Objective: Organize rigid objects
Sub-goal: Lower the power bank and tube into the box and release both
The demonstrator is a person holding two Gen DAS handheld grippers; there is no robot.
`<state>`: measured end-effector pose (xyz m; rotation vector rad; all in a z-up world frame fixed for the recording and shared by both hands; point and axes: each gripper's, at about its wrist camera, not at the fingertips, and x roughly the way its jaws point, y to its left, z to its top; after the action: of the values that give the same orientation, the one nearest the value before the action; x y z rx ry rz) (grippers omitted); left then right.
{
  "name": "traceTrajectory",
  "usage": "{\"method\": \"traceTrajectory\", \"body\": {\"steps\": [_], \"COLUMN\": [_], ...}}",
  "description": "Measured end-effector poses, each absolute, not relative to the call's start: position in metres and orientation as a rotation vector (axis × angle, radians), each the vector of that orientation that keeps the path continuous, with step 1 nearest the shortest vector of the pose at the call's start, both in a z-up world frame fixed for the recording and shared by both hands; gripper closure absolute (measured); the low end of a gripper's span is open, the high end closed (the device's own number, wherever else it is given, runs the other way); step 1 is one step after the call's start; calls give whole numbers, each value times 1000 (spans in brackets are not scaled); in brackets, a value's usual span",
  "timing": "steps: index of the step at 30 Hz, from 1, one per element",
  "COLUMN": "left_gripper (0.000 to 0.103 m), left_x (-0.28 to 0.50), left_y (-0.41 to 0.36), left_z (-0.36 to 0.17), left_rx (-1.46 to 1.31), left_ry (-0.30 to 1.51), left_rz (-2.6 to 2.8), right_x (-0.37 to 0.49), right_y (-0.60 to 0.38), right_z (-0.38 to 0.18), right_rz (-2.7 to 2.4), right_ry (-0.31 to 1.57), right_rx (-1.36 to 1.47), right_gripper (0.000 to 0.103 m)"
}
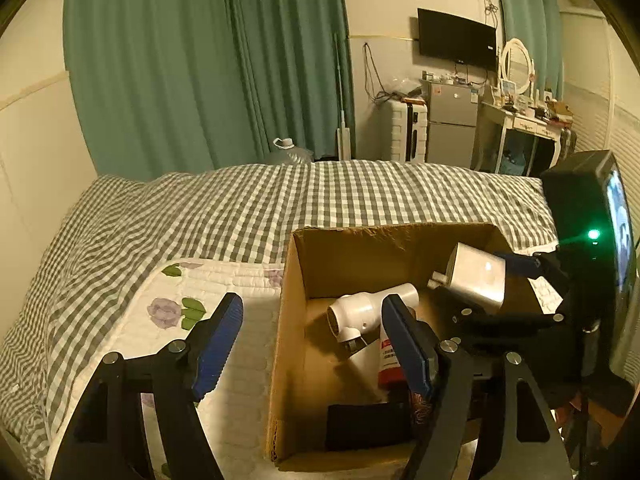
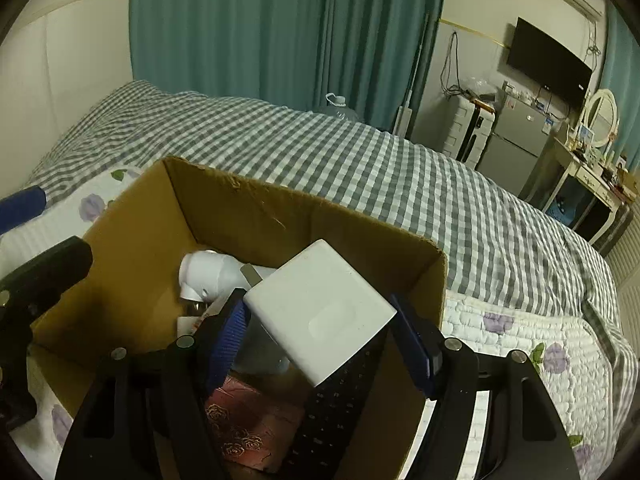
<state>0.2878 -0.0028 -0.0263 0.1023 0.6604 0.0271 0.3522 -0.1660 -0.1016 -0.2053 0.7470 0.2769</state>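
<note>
Two tongs above box point(image 1: 360, 258) on checked bed point(image 1: 280, 200), green curtains point(image 1: 180, 60): left tongs point(image 1: 312, 308) open, right tongs point(image 2: 318, 314) gripping adapter point(image 2: 312, 284)

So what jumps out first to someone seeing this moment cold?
The white rectangular power adapter between the right gripper fingers, hanging over the open brown cardboard box. Inside the box lie a white plastic hair dryer and a black keyboard. The box sits on a bed with a grey-and-white checked cover, and the left gripper stands open and empty at its near-left corner.
</note>
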Motion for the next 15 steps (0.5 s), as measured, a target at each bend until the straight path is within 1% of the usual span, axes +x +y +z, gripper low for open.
{"method": "traceTrajectory", "body": {"steps": [2,5,9,15], "left_gripper": [28,28,28,24], "left_x": [284,272,251,219], "left_y": [-2,3,7,2], "left_z": [-22,-9,13,45], "left_rx": [96,77,67,66], "left_ry": [648,609,540,424], "left_rz": [36,61,83,66], "right_x": [347,336,309,260], "right_y": [-169,-180,-197,-216], "right_z": [-96,-84,-60,-2], "right_rz": [260,250,201,156], "right_ry": [718,682,615,469], "right_rx": [-196,-165,-149,-125], "right_gripper": [19,18,11,0]}}
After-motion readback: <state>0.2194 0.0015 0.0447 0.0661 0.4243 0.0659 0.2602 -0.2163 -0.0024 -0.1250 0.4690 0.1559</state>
